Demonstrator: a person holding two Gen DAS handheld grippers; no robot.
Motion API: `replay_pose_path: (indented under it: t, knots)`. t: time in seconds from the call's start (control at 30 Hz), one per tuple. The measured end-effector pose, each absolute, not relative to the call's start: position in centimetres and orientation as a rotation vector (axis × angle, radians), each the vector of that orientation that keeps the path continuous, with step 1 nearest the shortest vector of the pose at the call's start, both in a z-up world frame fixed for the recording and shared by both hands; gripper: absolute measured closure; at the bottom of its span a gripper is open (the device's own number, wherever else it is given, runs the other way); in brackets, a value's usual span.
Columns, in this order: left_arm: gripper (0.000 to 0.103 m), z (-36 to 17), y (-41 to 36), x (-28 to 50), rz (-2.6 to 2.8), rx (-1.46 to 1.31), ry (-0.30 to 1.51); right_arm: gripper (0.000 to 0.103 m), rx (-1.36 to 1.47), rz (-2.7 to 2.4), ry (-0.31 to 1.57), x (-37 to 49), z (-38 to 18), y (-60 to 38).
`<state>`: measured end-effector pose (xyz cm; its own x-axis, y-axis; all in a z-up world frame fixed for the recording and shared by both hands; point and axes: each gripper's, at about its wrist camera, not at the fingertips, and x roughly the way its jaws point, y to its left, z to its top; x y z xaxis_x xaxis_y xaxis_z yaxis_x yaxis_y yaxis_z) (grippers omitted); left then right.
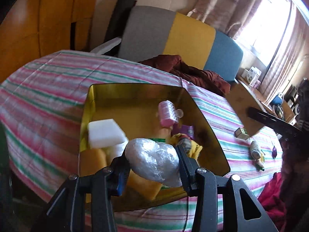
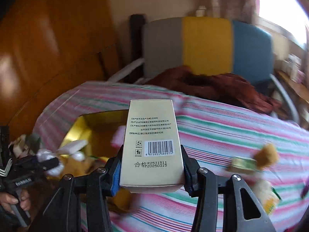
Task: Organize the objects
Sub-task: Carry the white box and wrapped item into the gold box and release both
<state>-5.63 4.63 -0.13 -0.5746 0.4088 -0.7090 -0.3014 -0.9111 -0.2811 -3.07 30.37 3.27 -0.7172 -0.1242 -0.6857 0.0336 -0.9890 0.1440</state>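
Note:
In the left wrist view, my left gripper [image 1: 152, 153] is shut on a silver plastic-wrapped bundle [image 1: 154, 162]. It hangs over the near part of an open gold box [image 1: 200, 112] on the striped bed sheet [image 1: 48, 89]. The box holds a white foam block [image 1: 105, 134], a pink roll [image 1: 167, 114], yellow sponges [image 1: 92, 160] and other small items. In the right wrist view, my right gripper [image 2: 152, 148] is shut on a pale gold carton [image 2: 150, 127] with a barcode. The carton is above the sheet, just right of the gold box [image 2: 77, 131].
On the sheet to the right lie a small box [image 1: 241, 133], a little bottle [image 1: 255, 148] and a purple item [image 1: 274, 150]. A dark red blanket [image 1: 193, 71] is bunched before the grey, yellow and blue headboard [image 1: 189, 36]. A wooden side table [image 1: 245, 104] stands at right, a wardrobe [image 2: 48, 48] at left.

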Motion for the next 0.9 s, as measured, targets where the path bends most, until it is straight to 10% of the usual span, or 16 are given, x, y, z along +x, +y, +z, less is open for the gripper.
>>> replay_pose_path:
  t: [0.47,0.67,0.9]
  knots:
    - [0.057,0.5,3.9,-7.4,2.462,-1.080,-0.248,0.052,1.244,-2.628,-0.124,-14.6,0.7,18.7]
    - [0.033,-1.2,5.5,-8.5,2.424,-1.137,-0.206,0.036,1.304,-2.677,-0.162,-14.7,-0.1,20.4]
    - [0.031,-3.0,5.4,-8.1,2.428,-1.211,-0.249,0.036,1.363,-2.702,-0.217,-11.4,-1.4,22.2]
